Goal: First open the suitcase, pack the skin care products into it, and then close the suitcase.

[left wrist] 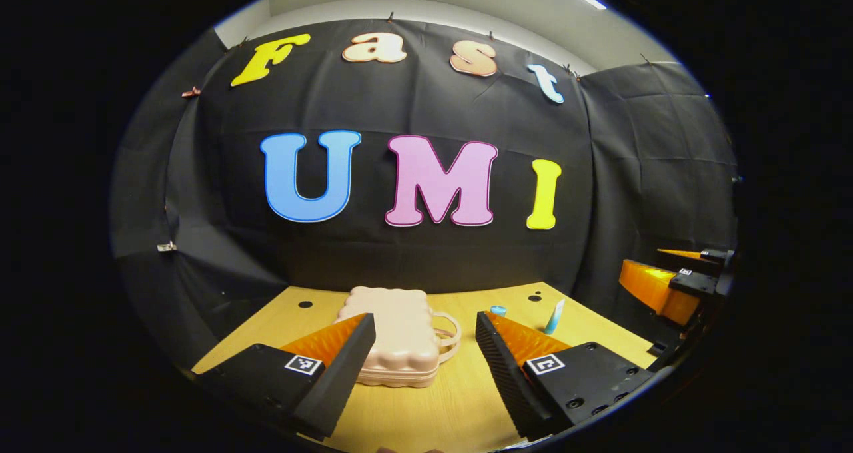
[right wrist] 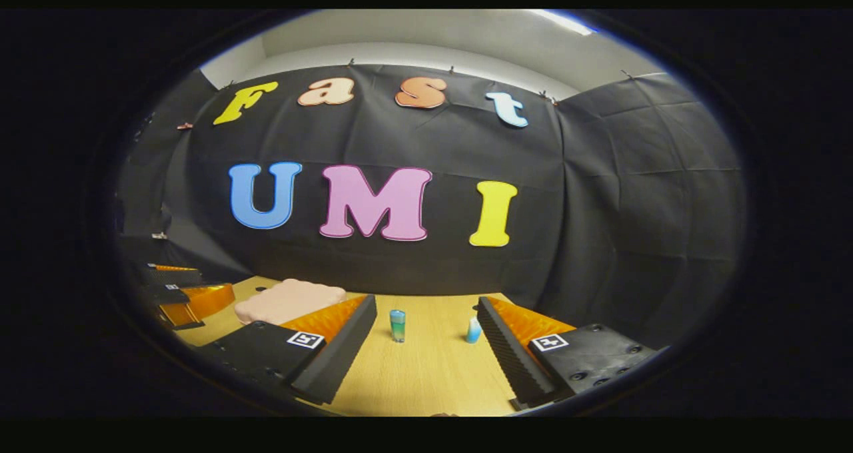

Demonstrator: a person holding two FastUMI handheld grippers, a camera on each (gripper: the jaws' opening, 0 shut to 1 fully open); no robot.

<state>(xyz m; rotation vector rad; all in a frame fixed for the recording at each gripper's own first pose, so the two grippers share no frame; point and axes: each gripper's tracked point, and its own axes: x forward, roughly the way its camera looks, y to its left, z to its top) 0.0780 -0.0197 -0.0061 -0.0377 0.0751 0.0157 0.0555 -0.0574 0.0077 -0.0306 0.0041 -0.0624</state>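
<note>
Suitcase [left wrist: 398, 336], a small pale-pink hard-shell case with a scalloped edge and a looped handle on its right side, lies flat and closed on the light wooden table [left wrist: 460, 400], toward the back near the black cloth wall. Left gripper [left wrist: 425, 360] hovers just in front of it with jaws spread wide and nothing between them; the case sits slightly left of the gap. Right gripper [right wrist: 426, 346] is likewise spread and empty, held low over the table to the right. Skin care items stand apart from the case: a small clear cylindrical bottle with blue-green contents [right wrist: 397, 325] and a small light-blue tube with a white top [right wrist: 474, 330], both upright and well separated from each other. Judged step: the very start, opening not yet begun, nothing packed. Next move probably calls for the left gripper to advance to the case's front edge and catch the lid, perhaps with the right steadying the base. Where the seam or latch lies cannot be made out.
</note>
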